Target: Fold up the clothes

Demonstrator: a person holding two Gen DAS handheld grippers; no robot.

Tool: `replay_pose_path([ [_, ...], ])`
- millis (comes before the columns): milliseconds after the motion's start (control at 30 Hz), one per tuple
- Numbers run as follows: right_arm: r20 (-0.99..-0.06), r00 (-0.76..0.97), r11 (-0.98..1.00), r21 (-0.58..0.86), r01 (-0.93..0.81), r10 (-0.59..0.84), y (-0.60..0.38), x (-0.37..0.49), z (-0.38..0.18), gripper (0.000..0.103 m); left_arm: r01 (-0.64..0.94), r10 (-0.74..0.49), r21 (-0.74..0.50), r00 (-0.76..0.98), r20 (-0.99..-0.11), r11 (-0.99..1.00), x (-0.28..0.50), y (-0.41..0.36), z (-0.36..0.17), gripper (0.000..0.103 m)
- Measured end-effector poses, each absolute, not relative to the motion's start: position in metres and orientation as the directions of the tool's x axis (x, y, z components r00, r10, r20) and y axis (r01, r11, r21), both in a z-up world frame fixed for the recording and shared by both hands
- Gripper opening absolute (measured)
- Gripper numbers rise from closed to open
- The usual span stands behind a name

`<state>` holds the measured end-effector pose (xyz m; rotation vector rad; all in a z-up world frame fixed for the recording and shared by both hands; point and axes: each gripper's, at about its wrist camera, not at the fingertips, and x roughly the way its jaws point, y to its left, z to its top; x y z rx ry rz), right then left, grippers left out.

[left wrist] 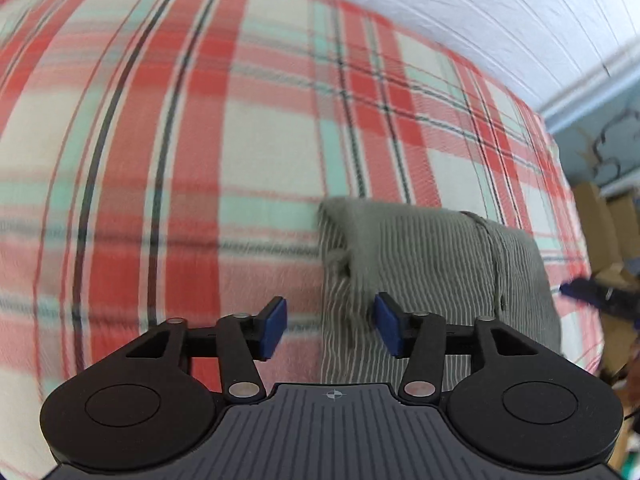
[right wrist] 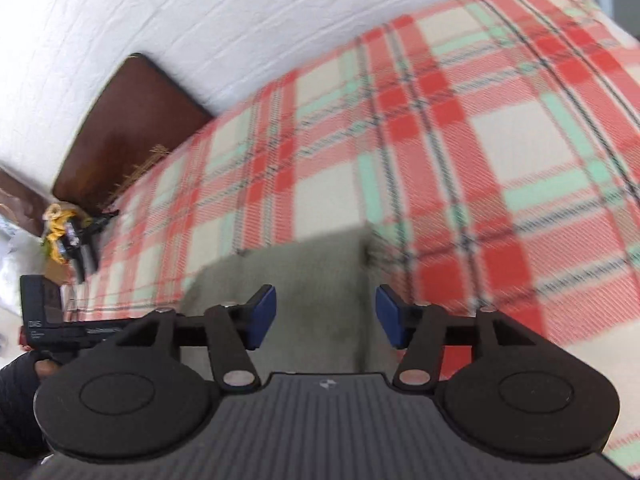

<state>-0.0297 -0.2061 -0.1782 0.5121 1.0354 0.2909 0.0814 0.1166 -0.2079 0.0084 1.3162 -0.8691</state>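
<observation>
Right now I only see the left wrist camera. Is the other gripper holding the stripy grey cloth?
Observer: No. The right gripper is open above the folded grey garment, pads apart.
Operator: Anything beside the bed on that side?
Observer: Yes, a dark brown wooden headboard against the white wall.
Operator: Any toys?
Observer: Something yellow and black lies off the plaid blanket; too blurred to name.

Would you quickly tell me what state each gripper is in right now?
Left gripper: open, holding nothing, above the folded grey striped garment.
Right gripper: open, holding nothing, above the same garment on the plaid blanket.
</observation>
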Motion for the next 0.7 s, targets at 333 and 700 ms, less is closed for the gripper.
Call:
replay_pose_path([
  [333, -0.778, 0.398, 0.831, 0.553, 0.065, 0.486, -0.206, -0.04, -0.207, 0.067, 0.471, -0.588, -0.574, -0.136, -0.798, 0.67, 0.074, 0.126, -0.234, 0.074],
  [700, -0.767, 0.336, 0.793, 0.603, 0.086, 0.546, -0.199, -0.032, -0.227, 0.066, 0.444, -0.635, -0.642, -0.189, -0.749, 0.625, 0.074, 0.113, -0.241, 0.074],
])
